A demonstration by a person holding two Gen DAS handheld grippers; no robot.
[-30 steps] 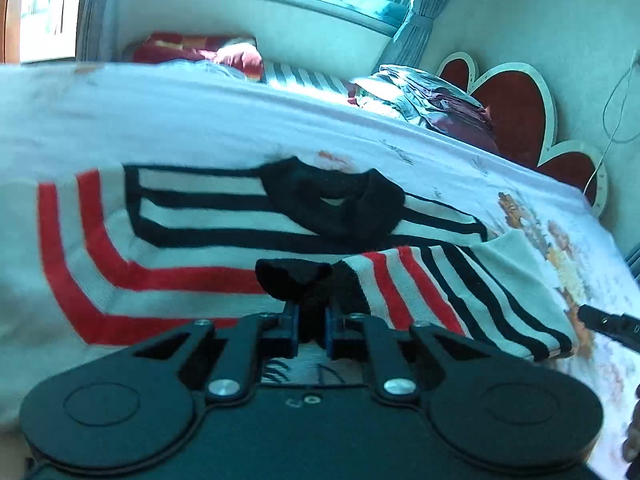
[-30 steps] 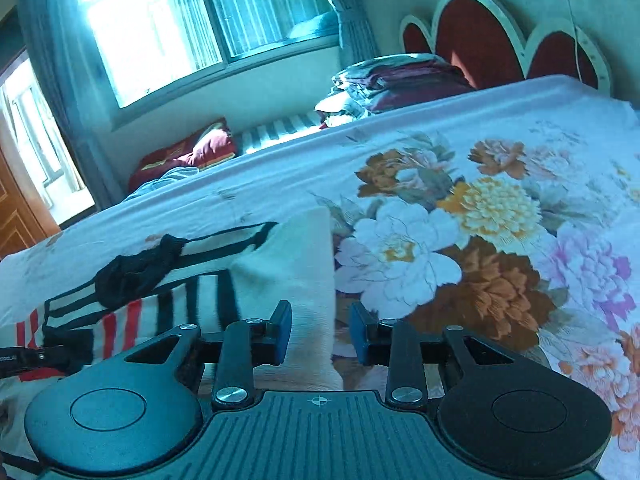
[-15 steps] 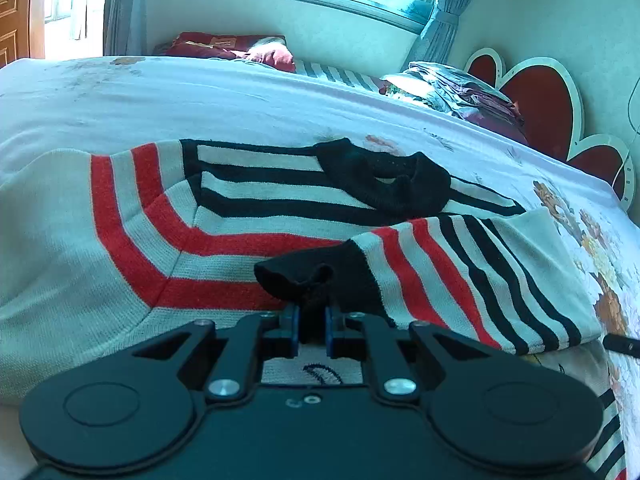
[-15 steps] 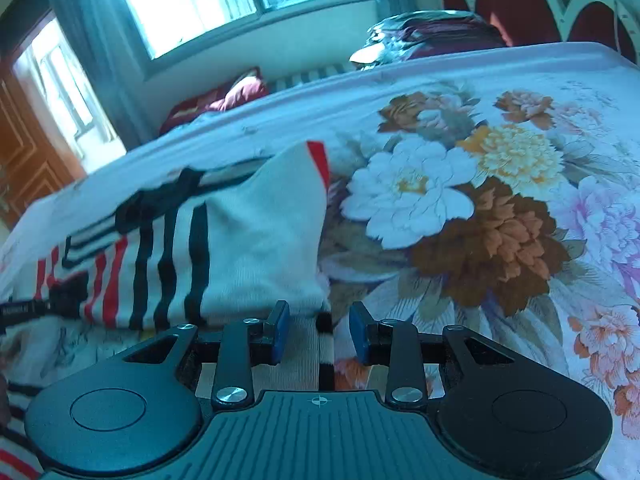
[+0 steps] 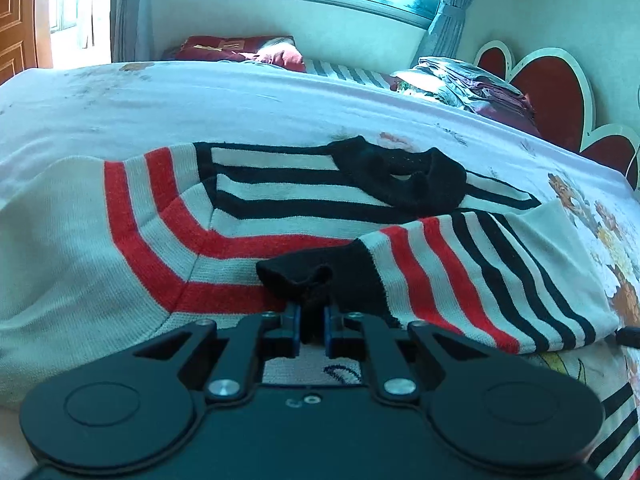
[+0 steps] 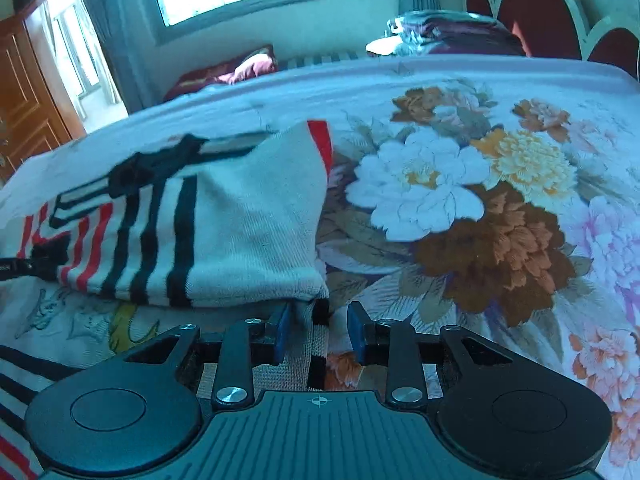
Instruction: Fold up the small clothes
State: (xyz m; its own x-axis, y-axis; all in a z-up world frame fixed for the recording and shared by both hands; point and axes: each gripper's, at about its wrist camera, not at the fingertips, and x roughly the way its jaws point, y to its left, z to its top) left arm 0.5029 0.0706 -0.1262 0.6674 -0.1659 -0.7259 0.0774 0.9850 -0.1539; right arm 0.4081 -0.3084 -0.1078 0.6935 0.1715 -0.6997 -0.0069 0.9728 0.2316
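A small white knit sweater (image 5: 100, 248) with red and black stripes and a black collar (image 5: 400, 176) lies flat on the bed. Its right sleeve (image 5: 472, 276) is folded across the chest. My left gripper (image 5: 311, 330) is shut on the sleeve's black cuff (image 5: 316, 280), low over the sweater. In the right wrist view the folded sleeve (image 6: 240, 232) lies just ahead of my right gripper (image 6: 319, 334), which is open with the sweater's striped side edge (image 6: 316, 344) between its fingers. The left gripper's tip (image 6: 16, 268) shows at the far left there.
The bed has a floral sheet (image 6: 460, 200). A red scalloped headboard (image 5: 556, 92) and a pile of folded bedding (image 5: 468, 84) stand at the far right. A red cushion (image 5: 248, 48) lies under the window. A wooden door (image 6: 28, 96) is at left.
My left gripper has carried the cuff further over the sweater's chest. My right gripper has moved in low toward the sweater's right edge, staying open.
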